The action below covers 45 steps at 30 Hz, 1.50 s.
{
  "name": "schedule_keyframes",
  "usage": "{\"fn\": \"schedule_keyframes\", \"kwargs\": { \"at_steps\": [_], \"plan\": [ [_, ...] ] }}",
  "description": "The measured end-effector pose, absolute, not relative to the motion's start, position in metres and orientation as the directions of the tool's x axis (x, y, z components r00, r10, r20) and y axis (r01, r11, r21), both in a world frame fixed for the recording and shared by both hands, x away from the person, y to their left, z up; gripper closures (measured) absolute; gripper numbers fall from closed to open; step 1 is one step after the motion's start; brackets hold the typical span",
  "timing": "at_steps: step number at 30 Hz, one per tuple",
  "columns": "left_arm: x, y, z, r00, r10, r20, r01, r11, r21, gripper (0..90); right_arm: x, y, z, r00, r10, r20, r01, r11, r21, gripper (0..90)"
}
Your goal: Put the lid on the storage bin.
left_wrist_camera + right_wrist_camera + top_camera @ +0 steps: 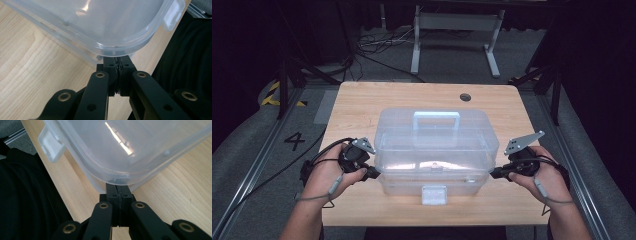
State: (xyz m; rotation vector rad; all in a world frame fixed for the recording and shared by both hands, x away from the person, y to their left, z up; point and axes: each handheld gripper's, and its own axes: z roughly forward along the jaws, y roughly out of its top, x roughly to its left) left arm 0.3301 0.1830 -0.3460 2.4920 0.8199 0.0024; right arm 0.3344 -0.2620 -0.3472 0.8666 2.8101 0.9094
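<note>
Both grippers, left [373, 173] and right [495, 174], sit pinched shut, tips tucked under the clear box's [435, 145] lid rim at the near corners, bare table [362, 100] all around.

This looks like a lab or test room set up for recording. A small wooden table [362, 102] stands on grey carpet [257, 140] between metal rails [259, 167], with black curtains [242, 45] closing off the sides. Loose cables [377, 45] lie on the floor behind it, beside a white metal frame [452, 30]. Yellow-black tape [274, 95] and a number four [294, 141] mark the floor.
</note>
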Motion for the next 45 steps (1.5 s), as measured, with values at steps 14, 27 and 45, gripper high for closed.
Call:
{"fn": "schedule_keyframes", "kwargs": {
  "at_steps": [14,27,45],
  "plan": [
    [0.331,0.184,-0.349,0.816,0.551,-0.174,0.567,-0.704,0.429,86.9,0.335,-0.259,-0.353,-0.843,0.525,0.119,0.507,0.699,0.505,90.0],
    [0.331,0.182,-0.354,0.818,0.545,-0.185,0.57,-0.726,0.385,86.1,0.336,-0.258,-0.357,-0.846,0.518,0.121,0.51,0.723,0.465,90.0],
    [0.333,0.183,-0.357,0.818,0.544,-0.187,0.572,-0.739,0.355,85.8,0.338,-0.258,-0.362,-0.848,0.513,0.133,0.516,0.741,0.43,90.0]
  ]
}}
